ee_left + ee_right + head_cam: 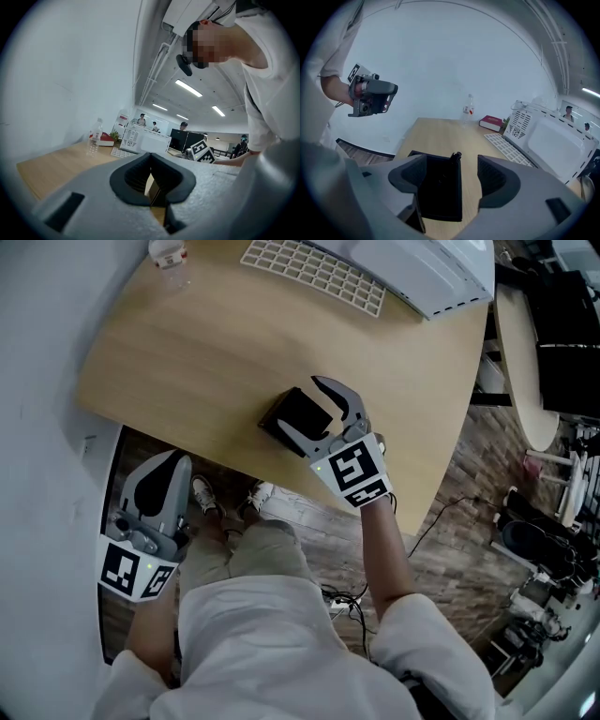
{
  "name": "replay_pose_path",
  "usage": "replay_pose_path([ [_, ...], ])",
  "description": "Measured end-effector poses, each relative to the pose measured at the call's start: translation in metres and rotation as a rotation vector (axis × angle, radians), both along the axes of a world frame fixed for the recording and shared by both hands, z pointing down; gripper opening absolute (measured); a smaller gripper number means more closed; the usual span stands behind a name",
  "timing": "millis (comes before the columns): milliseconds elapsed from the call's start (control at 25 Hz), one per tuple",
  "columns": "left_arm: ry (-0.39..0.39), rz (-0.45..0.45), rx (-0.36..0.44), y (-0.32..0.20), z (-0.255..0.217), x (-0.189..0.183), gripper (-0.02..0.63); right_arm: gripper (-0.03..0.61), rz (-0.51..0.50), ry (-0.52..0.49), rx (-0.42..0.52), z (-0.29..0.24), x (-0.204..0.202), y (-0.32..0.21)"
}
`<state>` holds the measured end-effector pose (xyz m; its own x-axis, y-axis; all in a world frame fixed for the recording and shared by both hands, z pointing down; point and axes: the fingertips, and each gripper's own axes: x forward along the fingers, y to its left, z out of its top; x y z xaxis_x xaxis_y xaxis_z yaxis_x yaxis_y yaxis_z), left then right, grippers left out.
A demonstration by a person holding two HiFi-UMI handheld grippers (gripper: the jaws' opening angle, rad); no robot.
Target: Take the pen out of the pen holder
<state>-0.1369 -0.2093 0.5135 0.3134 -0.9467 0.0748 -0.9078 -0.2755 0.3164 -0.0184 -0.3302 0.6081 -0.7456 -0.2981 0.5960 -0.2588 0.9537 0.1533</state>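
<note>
Right gripper [452, 176], jaws wide and gripping nothing, straddles the black pen holder [438, 192] near the table's [216, 343] near edge; pen [455, 156] stands in its far corner, probably light, stiff and slick, so pinch the exposed top; left gripper [150, 158] closed, empty, off left.

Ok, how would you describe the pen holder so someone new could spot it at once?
On the light wooden table, look near the edge closest to the person, between the open jaws of the right hand-held gripper. The pen holder is the only black, open-topped box there; the water bottle, red book and white appliance stand at the far side.
</note>
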Motion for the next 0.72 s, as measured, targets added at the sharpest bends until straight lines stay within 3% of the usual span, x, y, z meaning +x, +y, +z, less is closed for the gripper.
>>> replay_pose_path([
  [280,0.026,-0.012,-0.016,0.006,0.026,-0.003,0.015,0.285,-0.002,-0.031,0.017,0.002,-0.005,0.005],
  [480,0.043,-0.015,-0.028,0.014,0.037,0.002,0.015,0.225,-0.038,0.002,0.059,0.004,-0.003,0.007],
  [720,0.049,-0.015,-0.038,0.015,0.046,0.001,0.015,0.197,-0.072,0.013,0.092,0.003,-0.004,0.009],
])
